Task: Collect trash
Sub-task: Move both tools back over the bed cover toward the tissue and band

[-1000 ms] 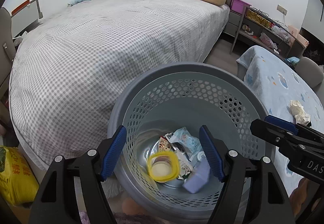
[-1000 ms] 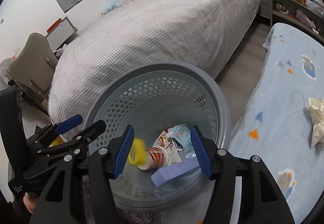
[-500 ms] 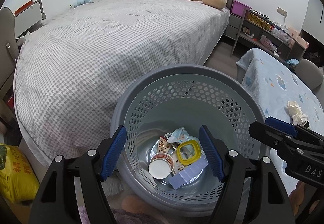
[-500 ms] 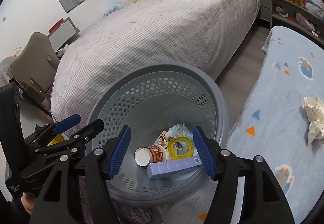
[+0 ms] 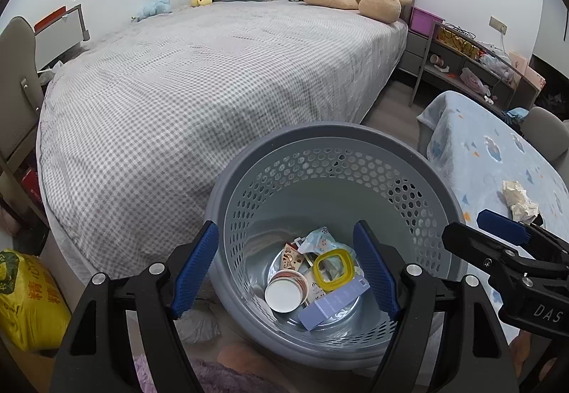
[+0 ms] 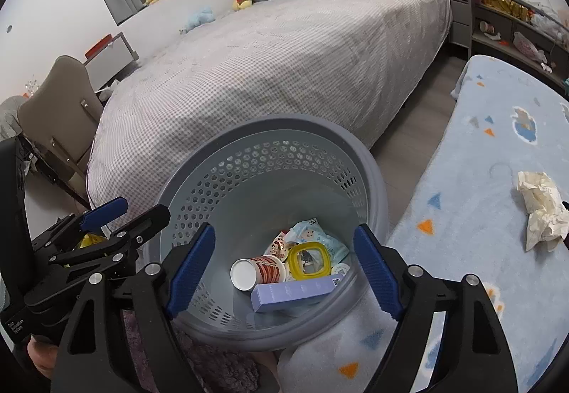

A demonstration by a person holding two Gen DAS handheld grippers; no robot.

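Trash already fills the bottom of the basket (image 5: 330, 140): a cup (image 6: 258, 272), a yellow ring (image 6: 308, 261), a lilac box (image 6: 295, 291) and wrappers (image 6: 313, 236). We hold both hand-held grippers above it. The right hand-held gripper (image 6: 284, 272) has its jaws opening with nothing between them, so we judge the drop step finished; the left hand-held gripper (image 5: 284, 268) also stands apart and empty. One crumpled tissue (image 6: 540, 208) is left on the blue blanket (image 6: 480, 144), right of the basket. Next we must swing right, lower over the tissue and pinch it gently.
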